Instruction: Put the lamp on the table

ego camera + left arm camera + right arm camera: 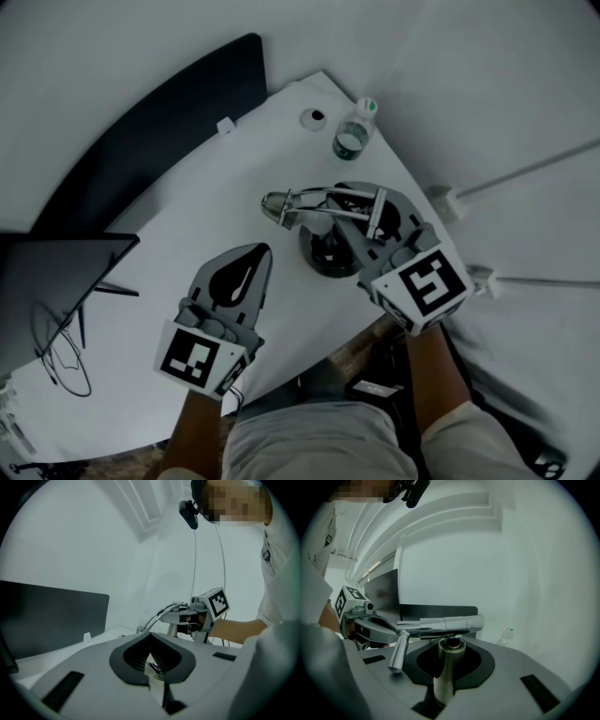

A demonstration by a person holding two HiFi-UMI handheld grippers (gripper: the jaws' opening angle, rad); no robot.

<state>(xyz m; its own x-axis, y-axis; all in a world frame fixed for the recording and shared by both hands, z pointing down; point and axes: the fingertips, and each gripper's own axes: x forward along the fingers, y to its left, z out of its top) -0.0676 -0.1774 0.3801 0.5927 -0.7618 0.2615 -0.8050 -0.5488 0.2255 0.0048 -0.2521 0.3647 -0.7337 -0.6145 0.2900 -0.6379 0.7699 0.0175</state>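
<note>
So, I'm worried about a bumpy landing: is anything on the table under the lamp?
Nothing visible. The table around the base of the lamp looks bare; the water bottle stands apart, nearer the far corner.

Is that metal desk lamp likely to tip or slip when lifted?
Probably lopsided: the lamp has a long arm jutting sideways from the post in the right claw. The polished post looks slippery, so it might twist. Its wide base should steady it.

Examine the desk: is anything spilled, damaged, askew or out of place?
Nothing stands out. The lamp sits upright, its post clamped in the right gripper, arm folded level. The water bottle stands capped near the white table's far corner; no spill shows.
</note>
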